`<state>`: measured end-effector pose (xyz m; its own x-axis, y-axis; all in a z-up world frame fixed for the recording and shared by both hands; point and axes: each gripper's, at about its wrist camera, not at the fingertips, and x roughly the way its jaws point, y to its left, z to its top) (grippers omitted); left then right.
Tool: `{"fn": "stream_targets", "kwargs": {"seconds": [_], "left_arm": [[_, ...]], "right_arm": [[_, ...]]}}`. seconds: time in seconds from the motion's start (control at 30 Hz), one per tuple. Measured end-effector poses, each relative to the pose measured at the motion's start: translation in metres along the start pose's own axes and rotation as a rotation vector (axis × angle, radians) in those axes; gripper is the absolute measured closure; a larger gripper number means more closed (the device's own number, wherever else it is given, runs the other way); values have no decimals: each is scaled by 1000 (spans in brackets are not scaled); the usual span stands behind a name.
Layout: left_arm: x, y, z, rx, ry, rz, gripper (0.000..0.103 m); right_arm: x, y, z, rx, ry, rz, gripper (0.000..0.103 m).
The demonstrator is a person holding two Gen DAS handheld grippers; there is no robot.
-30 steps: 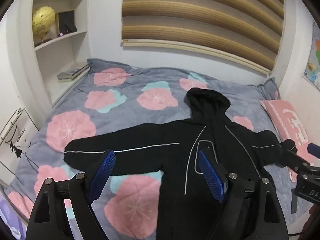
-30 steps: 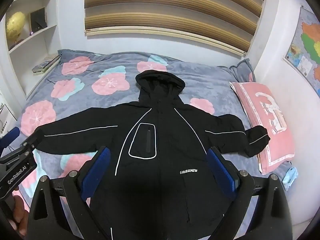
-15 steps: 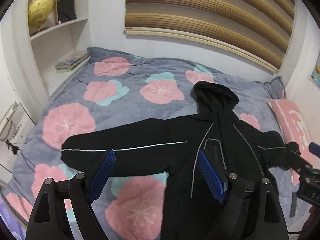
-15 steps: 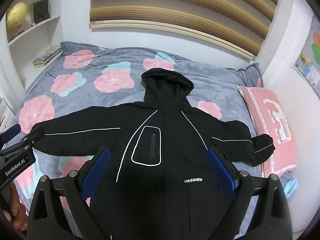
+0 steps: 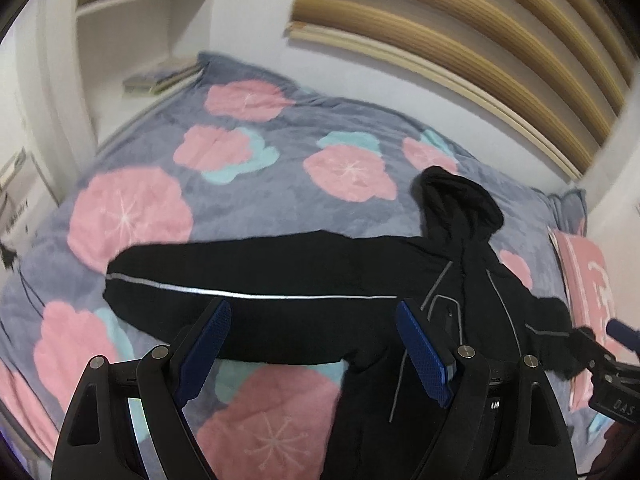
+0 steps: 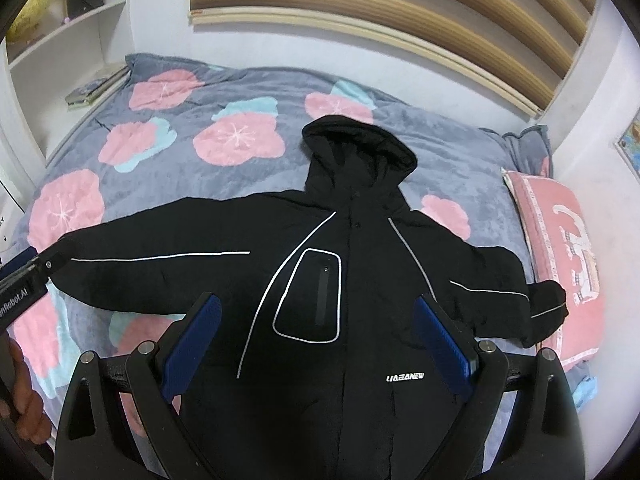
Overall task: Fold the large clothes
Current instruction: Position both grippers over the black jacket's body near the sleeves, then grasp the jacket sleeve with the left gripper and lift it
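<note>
Compared with the frame half a second earlier, the left gripper has moved closer to the jacket's long sleeve, which now fills more of the left wrist view; that view is motion-blurred. The right gripper has also advanced slightly over the chest. Both grippers stand wide apart and hold nothing. The black hooded jacket lies face up, both sleeves spread, on a grey bedspread printed with pink flowers. A pink pillow lies beside the cuff on the right of the view. Striped blinds hang behind the bed; white shelves stand at the left.
</note>
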<state>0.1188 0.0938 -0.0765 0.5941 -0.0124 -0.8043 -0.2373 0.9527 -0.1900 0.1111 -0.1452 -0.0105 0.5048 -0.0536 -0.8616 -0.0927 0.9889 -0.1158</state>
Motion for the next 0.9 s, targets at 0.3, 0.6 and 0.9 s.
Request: {"fn": "stream_targets", "kwargs": {"seconds": [0.3,0.6,0.9], "left_arm": [[52,71,4,-157,39,47,17],[89,140,-4,-267,62,97,17],[103,273,-22,-566,-48,179,17]], "right_arm": [[44,24,13,-36,69,14,5],[80,56,21,-92,126,35,5],[115,74,16,-150,199,39,5]]}}
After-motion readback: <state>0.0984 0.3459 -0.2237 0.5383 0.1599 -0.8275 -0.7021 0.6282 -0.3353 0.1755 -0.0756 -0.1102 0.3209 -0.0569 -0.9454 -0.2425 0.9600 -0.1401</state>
